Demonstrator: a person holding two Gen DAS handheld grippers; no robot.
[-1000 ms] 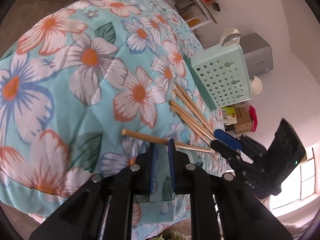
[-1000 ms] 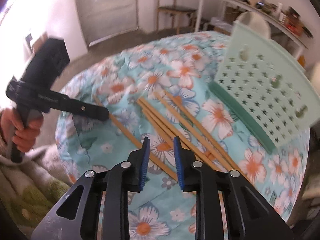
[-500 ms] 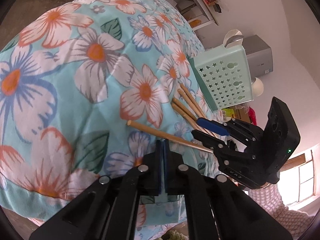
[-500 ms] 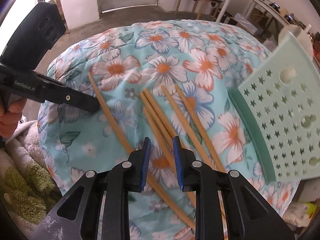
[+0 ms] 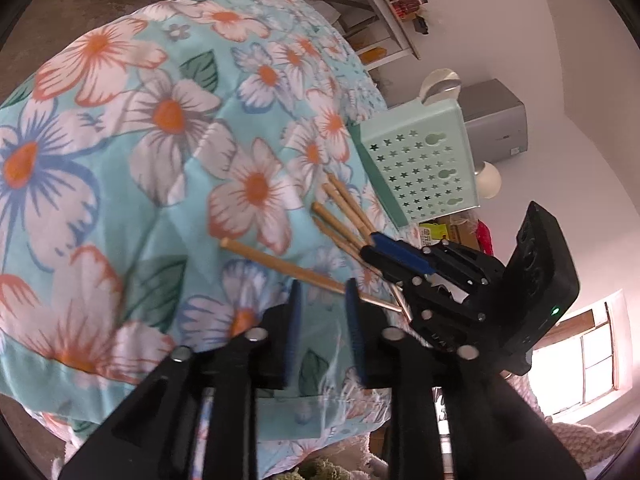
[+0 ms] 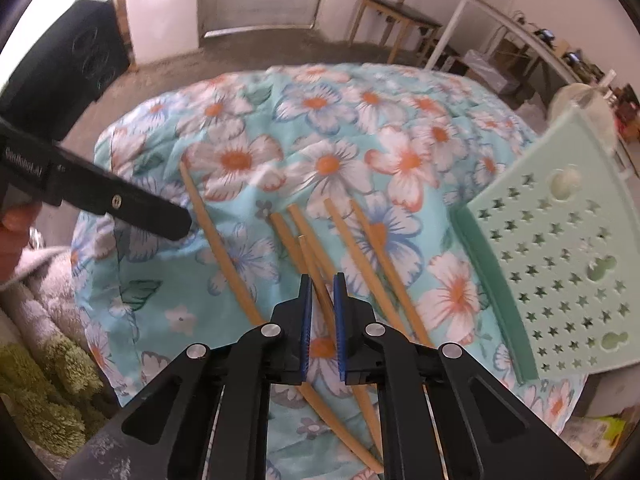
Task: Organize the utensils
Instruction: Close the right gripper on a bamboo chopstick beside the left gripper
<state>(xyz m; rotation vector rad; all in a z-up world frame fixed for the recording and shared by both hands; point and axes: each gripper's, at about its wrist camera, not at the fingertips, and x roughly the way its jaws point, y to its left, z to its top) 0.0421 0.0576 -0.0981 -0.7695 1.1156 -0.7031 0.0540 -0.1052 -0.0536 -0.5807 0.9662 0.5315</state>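
Several wooden chopsticks lie fanned out on a floral cloth, and one lone chopstick lies apart to the left. A mint drainer basket with star holes stands at the right. My right gripper points down at the bunch. Its jaws are closing, and the pads grip the sides of one chopstick. In the left wrist view my left gripper hovers just short of the lone chopstick. Its jaws are opening with nothing between them. The right gripper reaches in there from the right.
The cloth drops off at its near edge. A green shaggy rug lies below left. A wooden chair and a long shelf table stand behind. A hand holds the left gripper.
My left jaws shut, then opened wider. My right gripper moved in low over the bunch, and its jaws narrowed onto one chopstick.
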